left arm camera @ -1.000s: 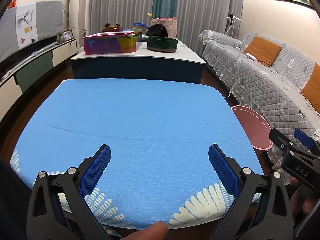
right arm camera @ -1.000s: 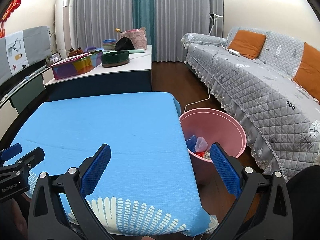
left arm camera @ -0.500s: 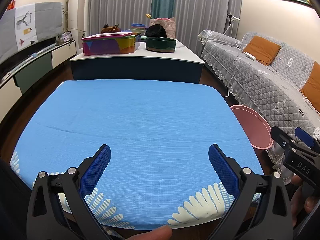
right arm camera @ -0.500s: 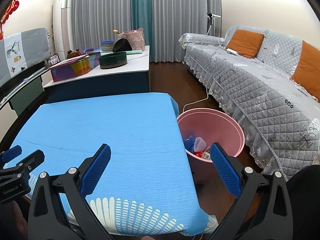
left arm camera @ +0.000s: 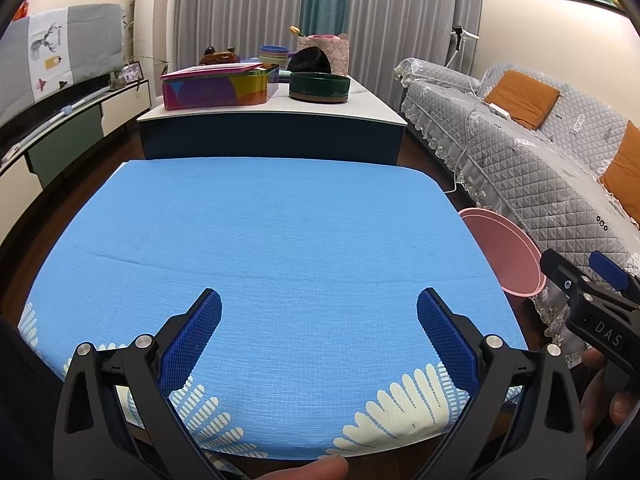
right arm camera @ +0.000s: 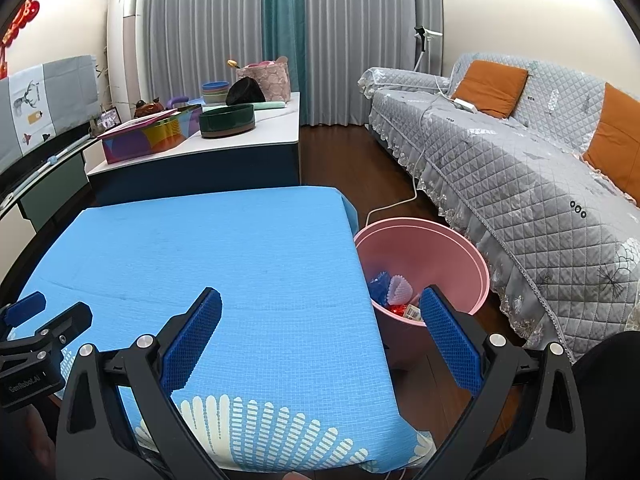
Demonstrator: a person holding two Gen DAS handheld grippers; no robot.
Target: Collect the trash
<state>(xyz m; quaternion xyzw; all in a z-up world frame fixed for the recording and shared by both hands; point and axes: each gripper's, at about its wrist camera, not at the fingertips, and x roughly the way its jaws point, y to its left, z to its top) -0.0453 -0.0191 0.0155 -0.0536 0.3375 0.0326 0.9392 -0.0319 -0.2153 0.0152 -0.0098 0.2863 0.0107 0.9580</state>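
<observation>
Left wrist view showed our left gripper with its jaws spread wide and nothing between them, hovering over the near part of the blue-covered surface. Neither blue pad touched the cloth as far as we could tell. Beyond the right jaw, off the edge of the surface, we saw the rim of the pink bin, and nearer to us the other gripper's tip with a hand behind it.

From the right wrist view, our right gripper was likewise released, jaws fully apart and empty. Its left jaw hung over the surface, while its right jaw stood past the surface's edge, in front of the pink bin. Inside the bin, just beyond that right jaw, lay the trash: a blue crumpled piece, a pale pleated paper cup and some red wrapping. Far off to the left of the jaws we could see the tip of the left gripper. Ahead of both jaws stood a second, white-topped surface carrying a colourful box and a dark green bowl.
</observation>
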